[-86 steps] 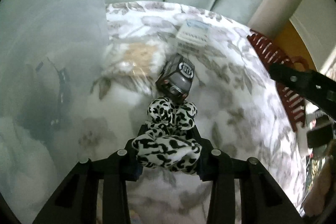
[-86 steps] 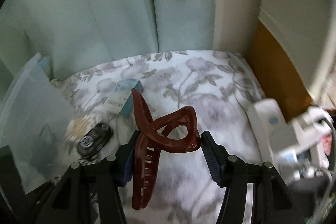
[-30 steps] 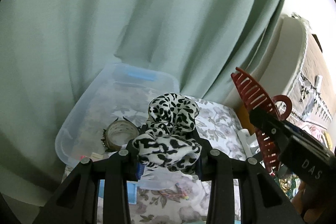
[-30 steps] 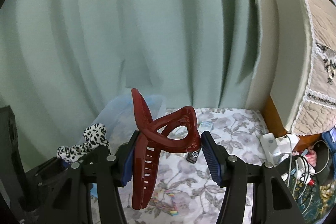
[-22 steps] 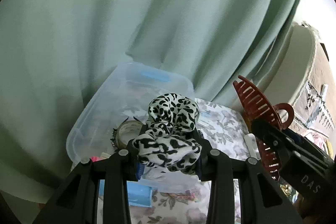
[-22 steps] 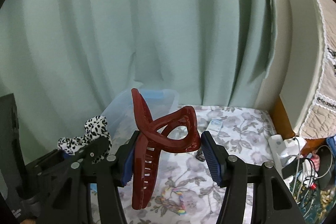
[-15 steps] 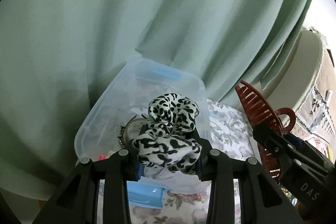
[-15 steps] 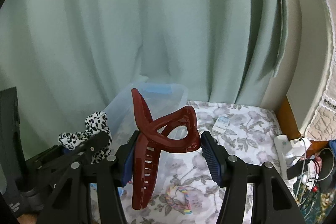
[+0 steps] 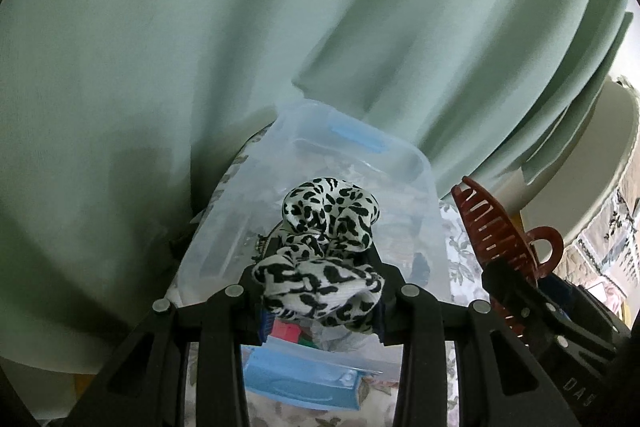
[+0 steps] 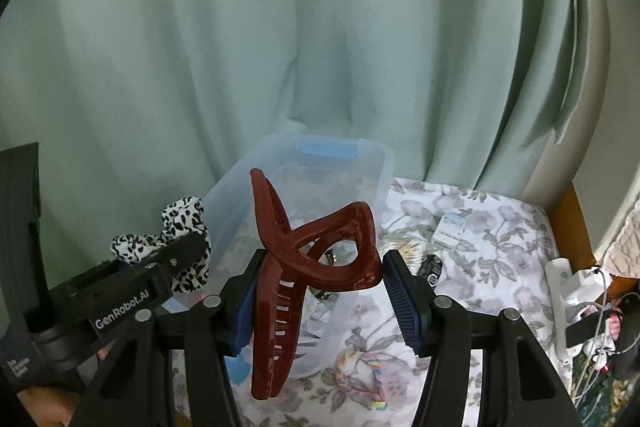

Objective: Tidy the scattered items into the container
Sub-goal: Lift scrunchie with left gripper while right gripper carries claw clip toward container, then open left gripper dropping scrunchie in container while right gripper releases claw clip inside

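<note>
Left gripper [image 9: 320,297] squeezed shut on a spotty black-and-white scrunchie [image 9: 326,251], soft cloth bunched between both black fingers and puffing up above the tips. Held up in the air right over the see-through plastic box [image 9: 424,187], near the closer end, not touching it. Inside the box, below the scrunchie, some small red and green bits, too hidden to name. Blue clip [image 9: 300,381] on the near end of the box, another blue clip [image 9: 354,139] on the far end. Right gripper [image 10: 318,287] clamped on a big dark red hair claw [image 10: 312,259], pinched between the blue pads [image 10: 404,303], long toothed side hanging down past the left finger, curved handles crossing up top. Claw held in the air just beside the box, over its right edge, also not touching. Seen from the right wrist, left gripper and scrunchie off to the left, next to the box's side. On the flowery cloth [image 10: 504,227] around the box: a rainbow braided band [image 10: 360,383] close below the claw, a small dark thing [image 10: 430,265] just to the right, a small white and blue packet [image 10: 450,227] farther back. White plug strip with wires [image 10: 568,291] at the right edge. Pale green curtain [image 10: 280,27] hanging behind everything
</note>
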Motion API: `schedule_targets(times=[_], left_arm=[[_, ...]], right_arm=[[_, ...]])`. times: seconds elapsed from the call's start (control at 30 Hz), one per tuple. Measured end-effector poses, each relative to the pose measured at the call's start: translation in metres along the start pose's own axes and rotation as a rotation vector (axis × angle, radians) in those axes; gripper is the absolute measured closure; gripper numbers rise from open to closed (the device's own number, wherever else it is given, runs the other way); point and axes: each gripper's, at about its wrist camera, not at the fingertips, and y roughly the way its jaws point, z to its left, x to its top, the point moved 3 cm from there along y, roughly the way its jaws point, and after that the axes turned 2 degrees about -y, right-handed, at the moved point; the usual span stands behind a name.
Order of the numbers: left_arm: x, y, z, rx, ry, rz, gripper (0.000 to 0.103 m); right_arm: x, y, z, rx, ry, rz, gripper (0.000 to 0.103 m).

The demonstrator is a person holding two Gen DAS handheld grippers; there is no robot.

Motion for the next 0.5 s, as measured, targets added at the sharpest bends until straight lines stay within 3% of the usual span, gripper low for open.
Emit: schedule_targets(times=[0.5], left_arm=[[0.002,0.018,0.016,0.014,-0.027,0.054,0.064]], right_arm=[[-0.003,0.044,0.01,0.022,-0.017,0.081,0.042]])
